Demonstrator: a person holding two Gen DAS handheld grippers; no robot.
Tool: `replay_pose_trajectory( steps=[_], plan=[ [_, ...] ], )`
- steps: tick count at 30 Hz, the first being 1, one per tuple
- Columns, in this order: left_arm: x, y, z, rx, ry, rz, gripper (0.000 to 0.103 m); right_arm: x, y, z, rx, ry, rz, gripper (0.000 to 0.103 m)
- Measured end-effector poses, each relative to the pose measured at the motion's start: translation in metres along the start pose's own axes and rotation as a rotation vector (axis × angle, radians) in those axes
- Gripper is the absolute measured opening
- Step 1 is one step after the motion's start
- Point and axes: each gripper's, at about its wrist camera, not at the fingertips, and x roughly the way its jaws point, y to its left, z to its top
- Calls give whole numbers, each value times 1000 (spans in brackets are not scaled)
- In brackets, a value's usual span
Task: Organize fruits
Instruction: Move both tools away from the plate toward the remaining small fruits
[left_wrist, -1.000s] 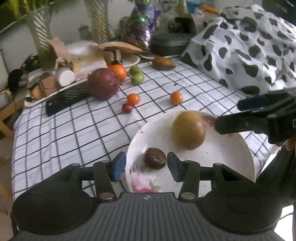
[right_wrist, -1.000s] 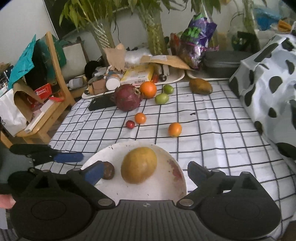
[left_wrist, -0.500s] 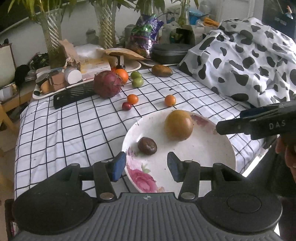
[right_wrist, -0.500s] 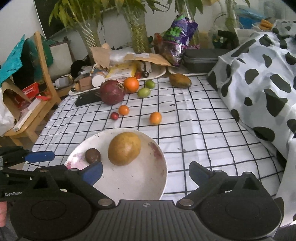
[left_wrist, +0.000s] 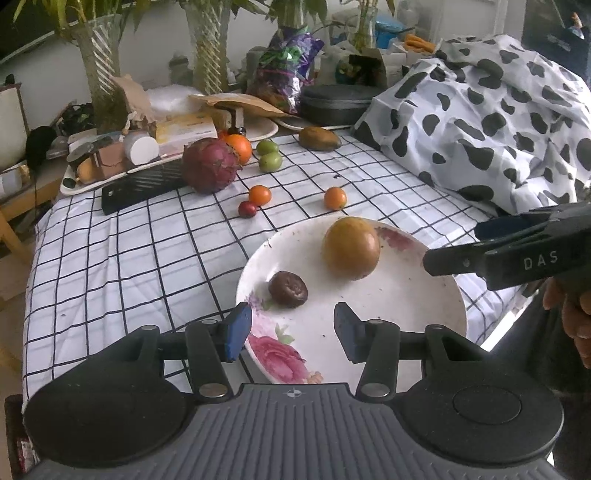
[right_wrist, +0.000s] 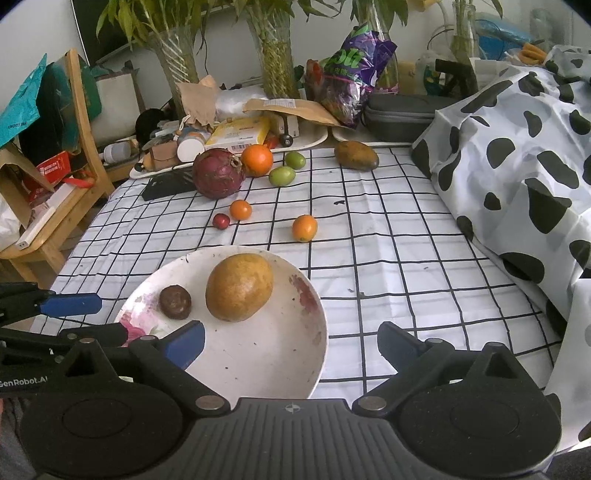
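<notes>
A white flowered plate (left_wrist: 406, 317) (right_wrist: 266, 354) sits near the table's front edge. It holds a yellow-brown mango (left_wrist: 351, 248) (right_wrist: 239, 287) and a small dark brown fruit (left_wrist: 288, 288) (right_wrist: 175, 301). My left gripper (left_wrist: 292, 332) is open and empty over the plate's near rim. My right gripper (right_wrist: 291, 344) is open and empty over the plate's right rim. Farther back on the checked cloth lie a purple-red round fruit (right_wrist: 218, 172), an orange (right_wrist: 257, 160), two green fruits (right_wrist: 282, 175), two small orange fruits (right_wrist: 305, 228), a small red fruit (right_wrist: 221, 220) and another mango (right_wrist: 356, 155).
A cow-patterned cloth (right_wrist: 517, 155) covers the right side. Trays of clutter (right_wrist: 221, 136), a black flat object (right_wrist: 166, 186), a grey case (right_wrist: 402, 110), a purple bag and glass vases (right_wrist: 177, 55) line the back. A wooden chair (right_wrist: 55, 177) stands left of the table.
Both grippers have pulled back from the plate and risen, so the plate and fruits look farther away. Both stay open. The fruits have not moved.
</notes>
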Motion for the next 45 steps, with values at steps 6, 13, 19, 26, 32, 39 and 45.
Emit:
replay_pose_trajectory(
  steps=[6, 13, 19, 26, 32, 39, 45],
  plan=[
    [-1, 1, 1, -3, -5, 13, 48, 1, 1, 1, -3, 1, -2, 100],
    [-3, 0, 2, 5, -17, 36, 48, 1, 0, 0, -2, -1, -12, 100],
    [-3, 2, 4, -1, -27, 34, 48, 2, 1, 0, -5, -1, -18, 100],
    [0, 9, 7, -46, -13, 16, 48, 2, 1, 1, -6, 1, -19, 100],
    [0, 10, 10, -44, -24, 12, 48, 5, 0, 3, -7, 2, -25, 101],
    [2, 16, 18, -51, -62, 23, 48, 10, -1, 9, -18, -4, -41, 101],
    [15, 20, 27, -28, -52, 44, 48, 16, -5, 17, -10, -11, -58, 101]
  ],
)
